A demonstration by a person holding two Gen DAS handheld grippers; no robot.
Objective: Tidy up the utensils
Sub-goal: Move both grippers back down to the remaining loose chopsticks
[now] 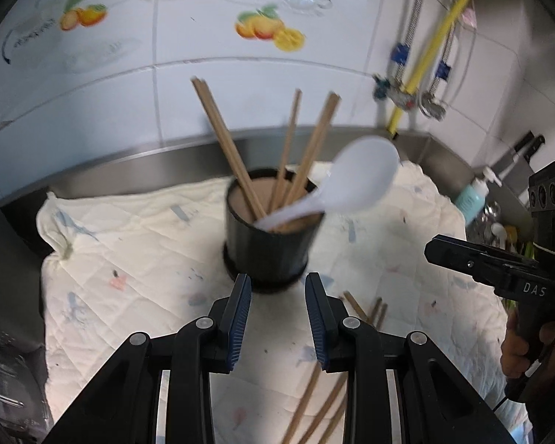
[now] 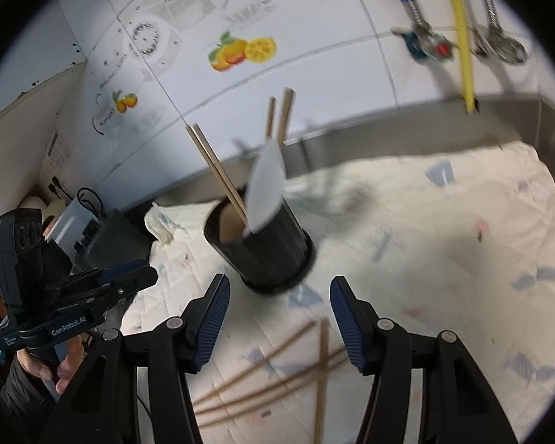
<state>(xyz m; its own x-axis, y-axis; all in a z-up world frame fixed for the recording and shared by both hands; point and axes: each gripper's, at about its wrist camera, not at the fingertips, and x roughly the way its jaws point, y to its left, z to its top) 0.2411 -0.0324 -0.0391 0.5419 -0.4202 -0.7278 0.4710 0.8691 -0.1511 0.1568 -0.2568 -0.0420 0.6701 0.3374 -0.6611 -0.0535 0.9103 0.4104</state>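
Both grippers, left gripper [image 1: 277,318] and right gripper [image 2: 277,322], spread empty; loose chopsticks [image 2: 262,373] (several) remain near, spoon [image 1: 362,181] already in cup [image 1: 270,248].

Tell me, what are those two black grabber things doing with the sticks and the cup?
A person holds a grabber in each hand and is tidying utensils. A black cup on a white cloth already holds several chopsticks and a white spoon. More loose chopsticks lie on the cloth in front of the cup. The left gripper and the right gripper both hover open near the cup, with nothing between their fingers.
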